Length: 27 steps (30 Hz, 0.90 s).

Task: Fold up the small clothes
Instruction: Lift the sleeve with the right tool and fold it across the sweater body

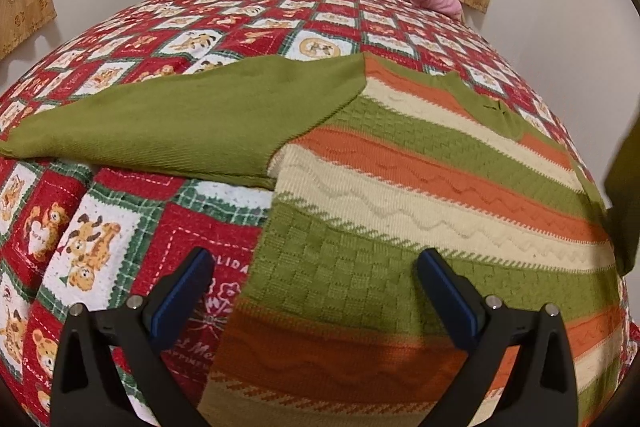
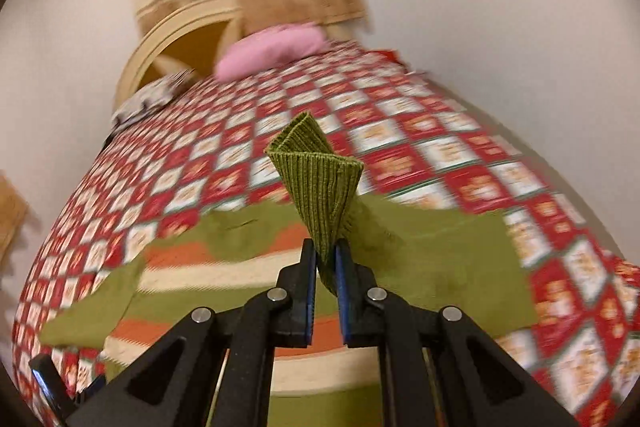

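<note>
Sweater [image 1: 420, 163], a small knitted one banded in olive, orange and cream, is lying spread on the bed [image 1: 248, 11]. In the left wrist view it is lying ahead of and under the left tongs [image 1: 314, 263], whose blue-padded jaws are standing wide apart with nothing between them, hovering over the hem. One plain olive sleeve [image 1: 160, 123] is stretching out flat to the left of those tongs. The body shows raised textures: a basket-weave block near the tongs, zigzag cable lines in the cream and orange bands farther off. The quilt beneath is a red, white and green patchwork printed with bears.

In the right wrist view the right tongs [image 2: 326, 255] are clamping the ribbed cuff [image 2: 316, 179] of the other sleeve, which is standing up in a soft folded cone just beyond the jaws. The olive sleeve cloth is trailing down from the cuff onto the striped body below. The background is blurring, which suggests a quick carry.

By my reading, the sleeve fold is in hand: this cuff is being brought across the body. The next move probably calls for laying the sleeve flat over the stripes without bunching the loose knit, then letting go, while the left tongs are well placed to pin the hem.
</note>
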Motion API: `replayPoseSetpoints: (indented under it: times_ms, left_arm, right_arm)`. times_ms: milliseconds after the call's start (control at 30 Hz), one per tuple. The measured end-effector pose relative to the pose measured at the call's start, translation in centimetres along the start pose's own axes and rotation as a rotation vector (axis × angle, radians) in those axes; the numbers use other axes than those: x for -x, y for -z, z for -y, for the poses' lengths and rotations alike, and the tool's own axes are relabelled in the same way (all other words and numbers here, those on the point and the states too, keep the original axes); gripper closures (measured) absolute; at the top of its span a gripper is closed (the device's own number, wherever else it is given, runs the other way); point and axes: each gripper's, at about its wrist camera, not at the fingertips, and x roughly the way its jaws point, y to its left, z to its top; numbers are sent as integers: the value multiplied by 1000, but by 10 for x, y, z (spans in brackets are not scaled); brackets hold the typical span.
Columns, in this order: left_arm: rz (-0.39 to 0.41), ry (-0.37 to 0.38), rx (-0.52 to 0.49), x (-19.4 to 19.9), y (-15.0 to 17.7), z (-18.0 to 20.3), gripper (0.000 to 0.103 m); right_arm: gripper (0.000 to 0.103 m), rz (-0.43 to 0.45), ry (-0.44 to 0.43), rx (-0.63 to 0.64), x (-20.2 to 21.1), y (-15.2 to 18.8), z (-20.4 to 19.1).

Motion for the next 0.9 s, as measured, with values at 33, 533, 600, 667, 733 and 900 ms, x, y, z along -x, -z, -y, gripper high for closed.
replayPoseSetpoints:
  times_ms: [33, 533, 600, 667, 733, 900]
  left_arm:
    - [0, -1, 0, 0, 0, 0, 0]
    - [9, 13, 20, 0, -2, -4, 0]
    - [11, 20, 27, 1, -2, -6, 0]
    - [12, 20, 29, 1, -2, -6, 0]
    - [12, 20, 29, 1, -2, -6, 0]
    - [14, 24, 32, 1, -2, -6, 0]
  right_arm:
    - [95, -10, -12, 8, -6, 4, -9]
    - [95, -198, -276, 143, -84, 54, -139]
    - [95, -233, -325, 140, -94, 58, -151]
    - [95, -256, -360, 160, -103, 63, -164]
    - [95, -298, -420, 175, -113, 68, -175]
    - [85, -443, -524, 172, -139, 83, -189]
